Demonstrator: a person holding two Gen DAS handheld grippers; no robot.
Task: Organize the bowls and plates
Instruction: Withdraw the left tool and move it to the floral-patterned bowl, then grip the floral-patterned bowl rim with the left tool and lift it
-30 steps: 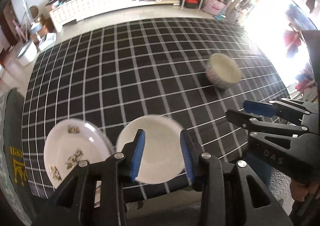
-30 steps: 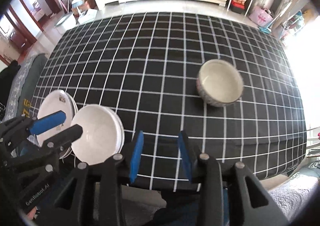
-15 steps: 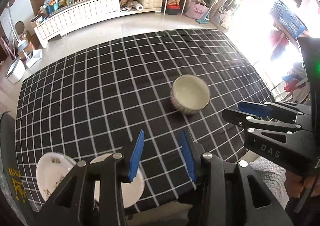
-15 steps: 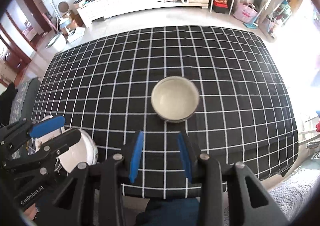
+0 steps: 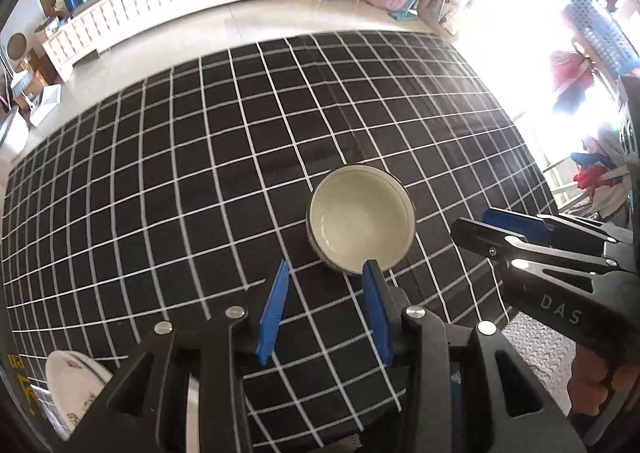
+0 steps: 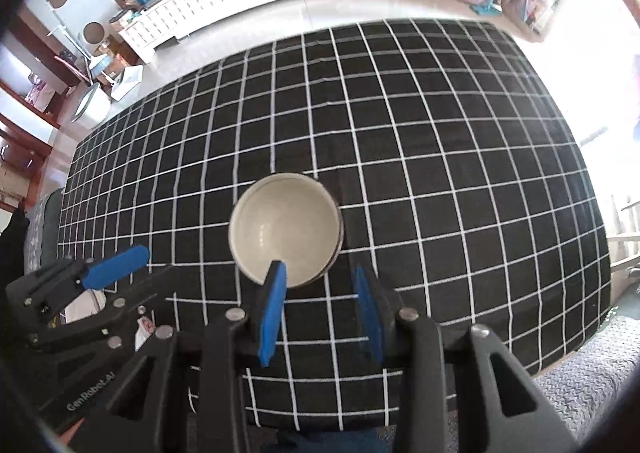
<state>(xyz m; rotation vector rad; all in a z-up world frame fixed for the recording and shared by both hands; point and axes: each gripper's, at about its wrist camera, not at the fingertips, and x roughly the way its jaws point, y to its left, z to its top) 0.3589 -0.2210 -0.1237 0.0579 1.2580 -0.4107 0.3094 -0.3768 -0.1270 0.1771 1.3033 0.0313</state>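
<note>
A cream bowl with a patterned outside [image 5: 362,220] stands on the black checked tablecloth [image 5: 200,181]; it also shows in the right wrist view [image 6: 285,229]. My left gripper [image 5: 326,273] is open and empty, just in front of the bowl's near rim. My right gripper [image 6: 318,273] is open and empty, its left fingertip over the bowl's near rim. A floral plate [image 5: 70,385] lies at the table's near left corner, partly hidden by my left gripper. In the left wrist view the right gripper [image 5: 480,227] is to the right of the bowl.
The table's near edge runs just under both grippers. A grey cushioned seat [image 6: 592,381] is at the near right. A long white cabinet [image 5: 160,9] with clutter stands across the floor behind the table. Bright window light washes out the right side.
Both grippers have swung right, away from the plates at the near left, and closed in on the bowl. The bowl has not moved. Both grippers stay open.
</note>
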